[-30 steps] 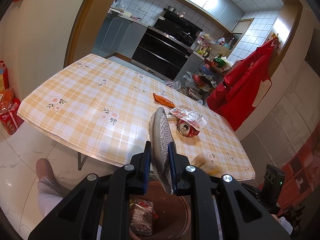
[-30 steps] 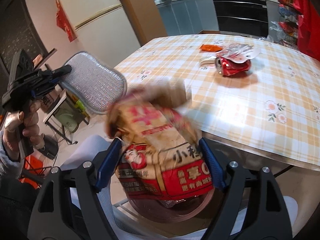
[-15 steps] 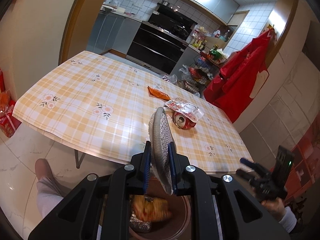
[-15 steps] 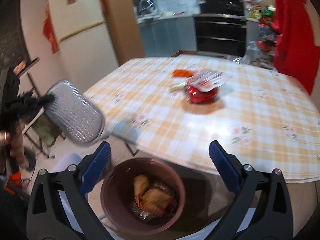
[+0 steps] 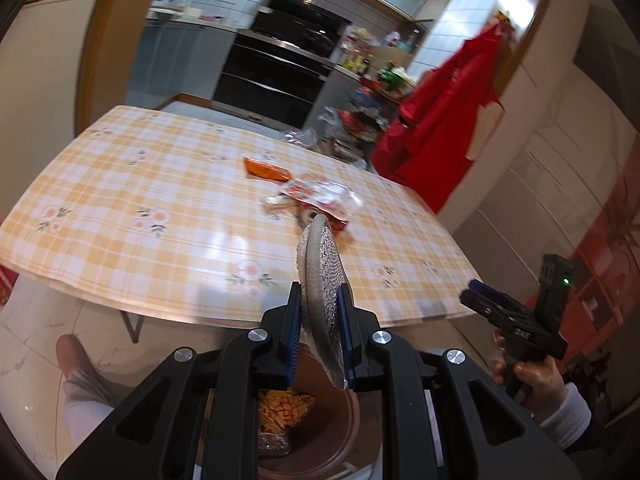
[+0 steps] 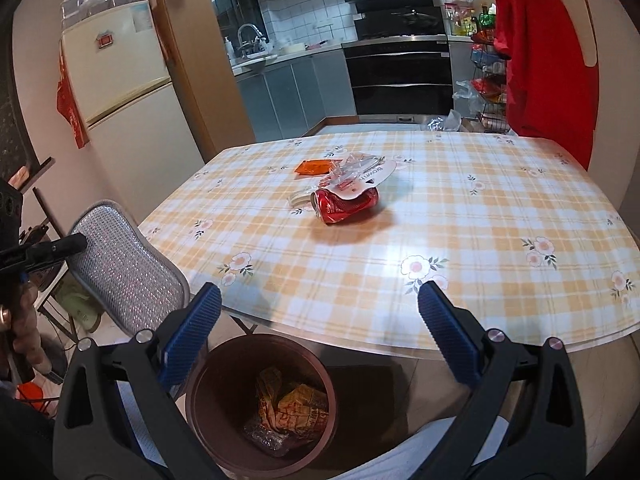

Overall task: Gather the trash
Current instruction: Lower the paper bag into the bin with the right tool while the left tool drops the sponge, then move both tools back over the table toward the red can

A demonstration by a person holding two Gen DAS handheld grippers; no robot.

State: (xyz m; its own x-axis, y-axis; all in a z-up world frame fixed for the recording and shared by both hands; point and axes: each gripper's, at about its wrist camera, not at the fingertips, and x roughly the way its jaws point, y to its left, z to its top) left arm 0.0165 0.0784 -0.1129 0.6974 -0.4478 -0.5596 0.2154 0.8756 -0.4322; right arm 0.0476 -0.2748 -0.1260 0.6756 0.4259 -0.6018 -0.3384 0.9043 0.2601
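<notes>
1. Where the left gripper (image 5: 320, 336) clamps the silver mesh pad (image 5: 324, 280), hides most of the red can (image 6: 345, 205) in the left wrist view.
2. Right gripper (image 6: 320, 332): wide open after just opening, nothing between jaws, above the brown bin (image 6: 224, 376).
3. In the bin: crumpled wrappers (image 6: 296, 404), print unreadable; bin's near rim cut off by the frame.
4. On the checked table (image 6: 460, 240): can on its side under a clear packet (image 6: 360, 174), lettering not legible; orange packet (image 6: 314, 167) just behind.
</notes>
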